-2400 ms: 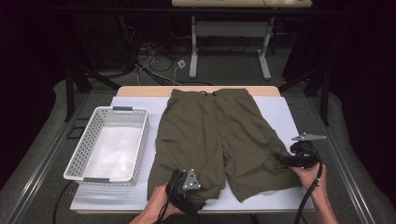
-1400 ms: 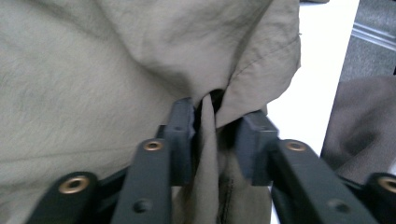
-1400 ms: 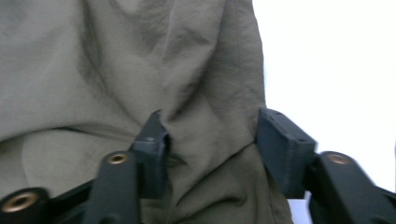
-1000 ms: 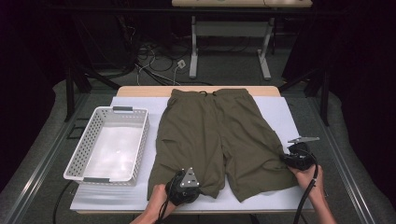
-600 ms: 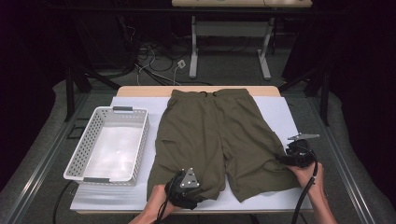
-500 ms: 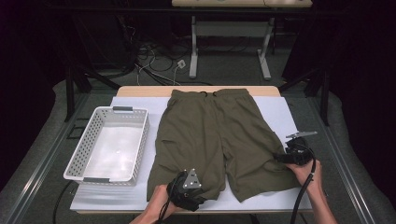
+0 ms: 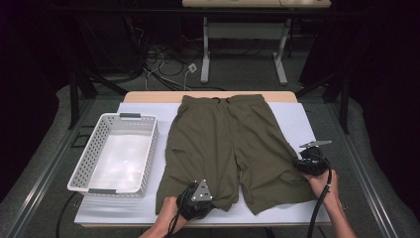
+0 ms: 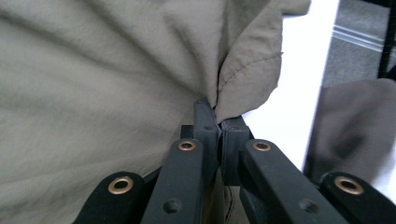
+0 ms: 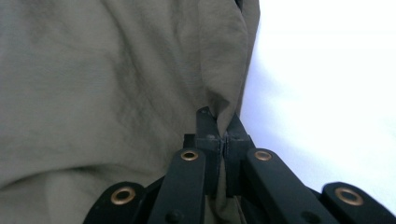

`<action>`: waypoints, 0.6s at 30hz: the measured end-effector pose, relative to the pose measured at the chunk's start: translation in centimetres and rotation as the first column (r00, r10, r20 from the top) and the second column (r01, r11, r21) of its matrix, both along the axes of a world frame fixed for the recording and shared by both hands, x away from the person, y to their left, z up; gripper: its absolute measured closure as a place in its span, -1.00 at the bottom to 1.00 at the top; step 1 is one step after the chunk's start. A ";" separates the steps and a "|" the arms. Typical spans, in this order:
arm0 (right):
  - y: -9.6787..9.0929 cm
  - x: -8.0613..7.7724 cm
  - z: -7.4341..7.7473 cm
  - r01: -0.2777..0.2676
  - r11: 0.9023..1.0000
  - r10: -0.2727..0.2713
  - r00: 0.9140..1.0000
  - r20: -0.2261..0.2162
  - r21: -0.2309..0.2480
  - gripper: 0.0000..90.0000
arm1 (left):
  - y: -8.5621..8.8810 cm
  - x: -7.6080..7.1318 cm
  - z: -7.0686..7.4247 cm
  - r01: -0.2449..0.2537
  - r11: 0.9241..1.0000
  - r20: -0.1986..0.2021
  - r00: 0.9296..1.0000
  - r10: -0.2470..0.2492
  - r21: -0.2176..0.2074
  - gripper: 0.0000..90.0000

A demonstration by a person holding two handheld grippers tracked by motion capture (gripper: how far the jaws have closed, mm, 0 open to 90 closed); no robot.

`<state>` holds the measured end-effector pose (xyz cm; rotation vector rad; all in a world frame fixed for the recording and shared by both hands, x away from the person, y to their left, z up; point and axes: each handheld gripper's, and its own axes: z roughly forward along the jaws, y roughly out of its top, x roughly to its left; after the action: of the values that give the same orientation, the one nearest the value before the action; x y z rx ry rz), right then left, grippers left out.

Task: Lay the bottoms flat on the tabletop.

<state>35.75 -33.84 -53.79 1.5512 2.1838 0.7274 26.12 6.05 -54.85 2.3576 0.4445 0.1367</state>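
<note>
**Both grippers pinched onto the shorts**

We see the olive shorts (image 7: pixel 228 144) lying flat on the white sheet (image 7: pixel 302 119) that covers the table (image 7: pixel 208 95), waistband at the far edge, legs toward us. Our left gripper (image 7: pixel 198 198) sits at the hem of the left leg; its jaws have just closed, and in the left gripper view the pads are pressed together with a fold of hem fabric (image 8: pixel 243 79) caught between them. Our right gripper (image 7: pixel 303 163) is at the outer edge of the right leg, likewise just closed, nipping a ridge of cloth (image 9: pixel 224 93). A white basket (image 7: pixel 84 166) stands beside the shorts on the left.
</note>
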 end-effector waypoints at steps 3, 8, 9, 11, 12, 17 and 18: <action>-0.2 -0.5 0.3 0.004 1.000 -0.004 1.000 -0.005 0.002 0.98 | 0.1 -0.5 0.1 0.016 1.000 -0.002 1.000 -0.016 0.002 0.97; -0.6 -1.6 0.8 0.005 1.000 -0.005 1.000 -0.015 0.005 0.98 | 0.7 -0.7 0.5 0.031 0.999 -0.013 0.999 -0.031 0.008 0.97; -0.6 -1.7 0.8 0.003 1.000 -0.003 1.000 -0.019 0.003 0.98 | 0.8 -0.8 0.5 0.027 1.000 -0.015 1.000 -0.027 0.003 0.97; -0.6 -2.0 1.1 -0.004 1.000 0.005 1.000 -0.028 0.007 0.98 | 0.8 -0.8 0.5 0.032 0.999 -0.029 0.999 -0.031 0.011 0.96; -0.5 -2.1 1.2 -0.007 1.000 0.007 0.999 -0.035 0.001 0.98 | 0.8 -0.8 0.5 0.030 1.000 -0.039 0.999 -0.030 0.007 0.96; -0.7 -2.8 1.4 -0.004 1.000 0.004 0.999 -0.037 -0.002 0.98 | 0.8 -1.4 0.6 0.039 0.999 -0.051 0.998 -0.039 0.007 0.96; -0.7 -2.9 1.3 -0.005 1.000 0.005 0.999 -0.037 -0.004 0.98 | 0.8 -1.5 0.6 0.039 0.999 -0.056 0.998 -0.038 0.007 0.96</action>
<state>32.84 -34.53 -52.46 1.5700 2.2145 0.7011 24.60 6.82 -54.29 2.3815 0.4259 0.0542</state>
